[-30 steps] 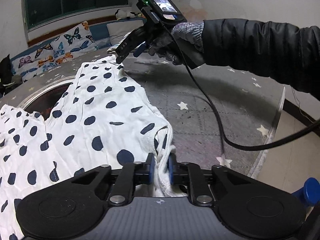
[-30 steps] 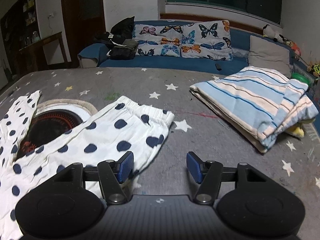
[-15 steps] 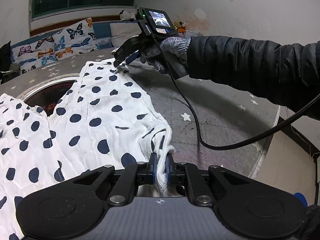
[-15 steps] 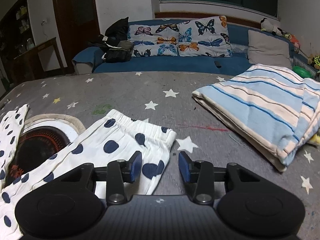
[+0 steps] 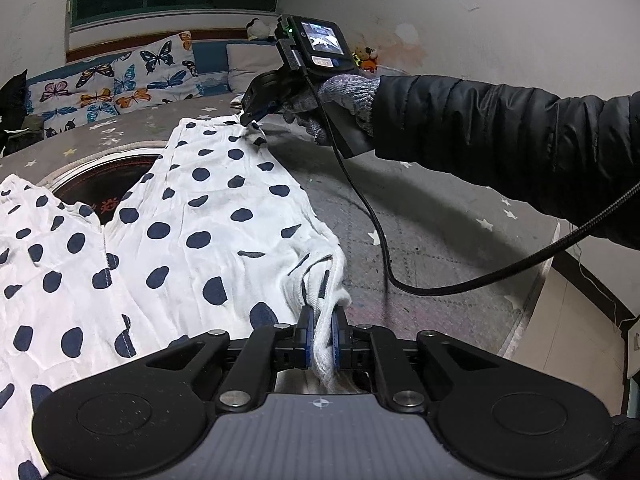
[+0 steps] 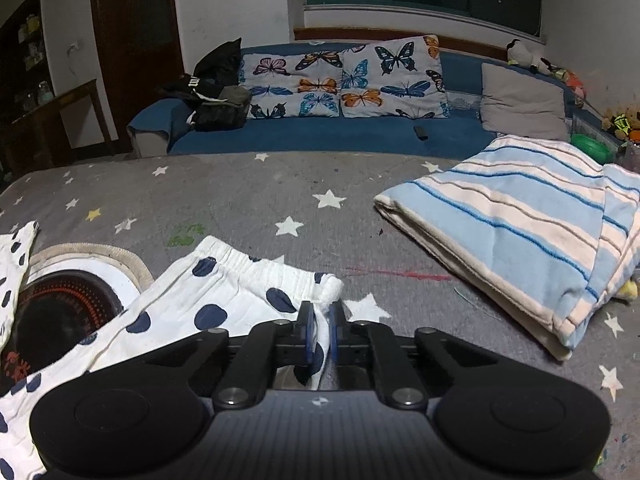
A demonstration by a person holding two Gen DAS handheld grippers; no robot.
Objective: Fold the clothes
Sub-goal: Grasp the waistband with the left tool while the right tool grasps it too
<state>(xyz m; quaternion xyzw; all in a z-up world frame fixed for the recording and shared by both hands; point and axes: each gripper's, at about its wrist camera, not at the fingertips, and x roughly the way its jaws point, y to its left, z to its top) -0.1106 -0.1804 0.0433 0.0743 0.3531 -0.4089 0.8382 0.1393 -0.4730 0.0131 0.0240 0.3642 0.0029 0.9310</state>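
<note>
A white cotton garment [image 5: 208,216] scattered with dark navy polka dots lies spread on a grey quilted cover [image 6: 248,192] printed with small white stars. The fabric is thin, soft and lightly creased. It has a gathered, ribbed elastic band along one end, and it looks like a pair of trousers, with a second dotted panel [image 5: 36,240] lying to the left of a gap.

In the left wrist view, the left tongs [image 5: 322,334] have black plastic arms and blue pads. They are closed tight on a bunched, rope-like fold of the garment's near edge, which stands up between the pads.

Across the cloth, the right tongs [image 5: 249,118] pinch the far corner at the elastic band. A hand in a grey knitted glove [image 5: 340,100] holds them, below a black puffy sleeve [image 5: 500,140]. A small lit screen [image 5: 322,42] sits on top of the tool, and a black cable [image 5: 380,240] curves down over the cover.

The right wrist view shows the right tongs closed on the white ribbed corner, the cloth squeezed between the blue pads.

Under the garment, a round dark disc with red markings and a pale braided rim [image 6: 72,300] shows through the gap. A folded blanket [image 6: 520,232] with blue and cream stripes and a towel-like nap lies to the right. Behind are butterfly-print pillows [image 6: 344,80] on a blue couch.
</note>
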